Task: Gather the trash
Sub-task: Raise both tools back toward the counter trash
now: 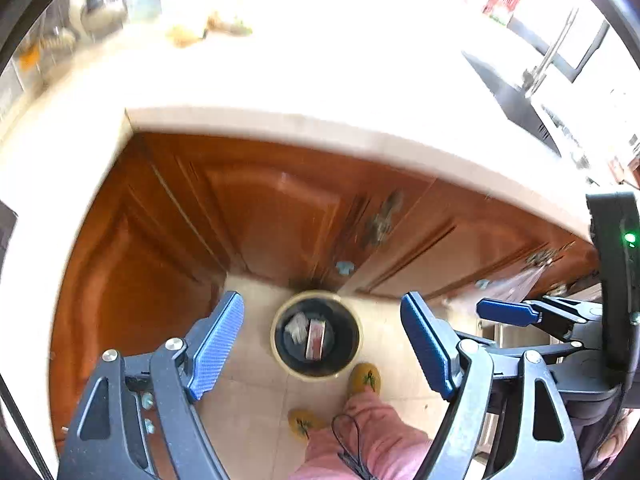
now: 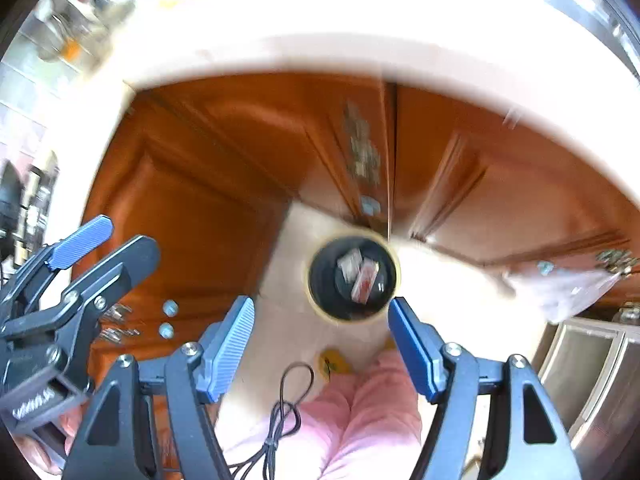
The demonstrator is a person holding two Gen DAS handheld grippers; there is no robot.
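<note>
A round bin point(image 1: 280, 354) with a pale rim and dark inside stands on the tiled floor far below, at the foot of the wooden cabinets. In it lie a red-and-white carton point(image 1: 316, 338) and a crumpled white wrapper point(image 1: 297, 326). My left gripper point(image 1: 322, 344) hangs open high above the bin with nothing between its blue pads. In the right wrist view the same bin point(image 2: 320, 306) holds the carton point(image 2: 366, 280). My right gripper point(image 2: 320, 344) is also open and empty above it. Each gripper shows at the edge of the other's view.
The pale countertop point(image 1: 320, 80) juts out over brown cabinet doors point(image 1: 260, 208). Some brownish scraps point(image 1: 208, 28) lie on it at the back, a black sink with a tap point(image 1: 516, 96) to the right. The person's pink trouser legs point(image 1: 372, 436) and yellow slippers point(image 1: 365, 377) stand by the bin.
</note>
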